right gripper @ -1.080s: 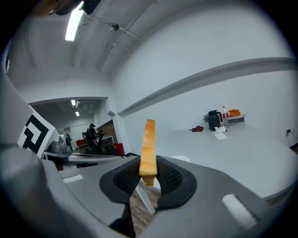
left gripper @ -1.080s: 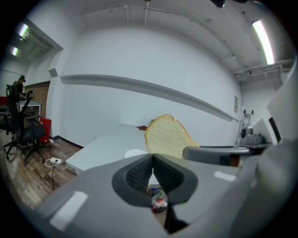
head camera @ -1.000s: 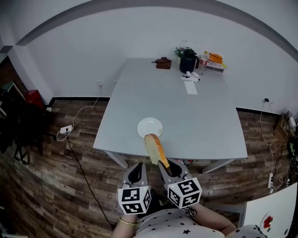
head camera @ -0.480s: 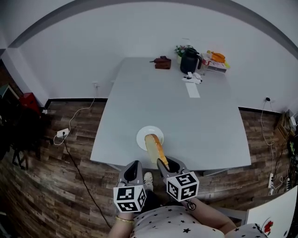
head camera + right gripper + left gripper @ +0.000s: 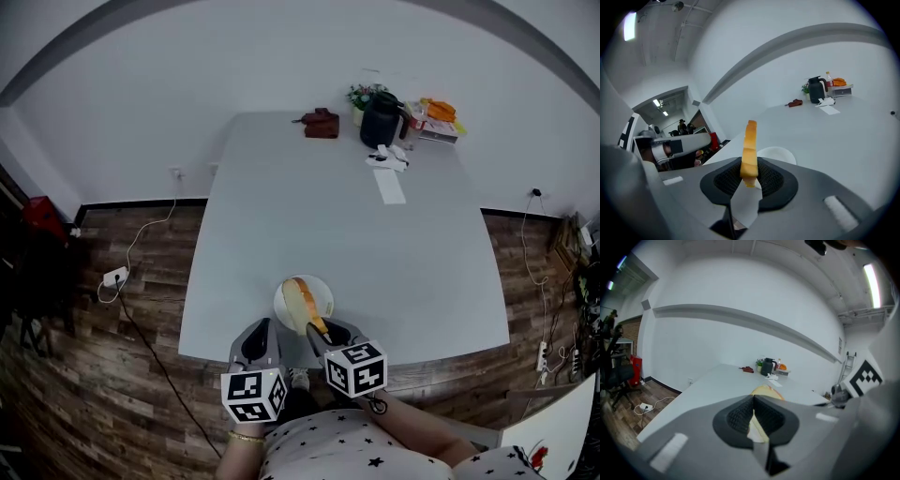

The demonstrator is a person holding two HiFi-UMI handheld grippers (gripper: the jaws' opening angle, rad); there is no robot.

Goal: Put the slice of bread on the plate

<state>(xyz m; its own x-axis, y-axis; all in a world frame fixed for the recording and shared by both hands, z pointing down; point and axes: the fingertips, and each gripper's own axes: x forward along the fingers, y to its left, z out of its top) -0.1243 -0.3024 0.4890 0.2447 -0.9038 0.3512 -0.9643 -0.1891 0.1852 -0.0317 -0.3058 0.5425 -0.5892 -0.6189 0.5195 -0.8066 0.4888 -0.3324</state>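
The slice of bread (image 5: 302, 304) has a golden crust and hangs over the white plate (image 5: 319, 289) near the front edge of the grey table (image 5: 281, 206). My right gripper (image 5: 322, 334) is shut on its lower end. In the right gripper view the slice of bread (image 5: 750, 145) stands edge-on between the pads, and the plate (image 5: 780, 154) lies just beyond it. My left gripper (image 5: 257, 339) hovers beside it on the left, shut and holding nothing. In the left gripper view its jaws (image 5: 753, 401) meet at the tips, with the bread (image 5: 766, 391) showing past them.
At the table's far end stand a black kettle (image 5: 380, 120), a small plant, a brown object (image 5: 319, 123), an orange packet (image 5: 436, 112) and white papers (image 5: 389, 185). Wooden floor with a power strip (image 5: 112, 277) lies to the left.
Both grippers have moved forward over the table's near edge. The bread has gone from in front of the plate to over it and sits lower.
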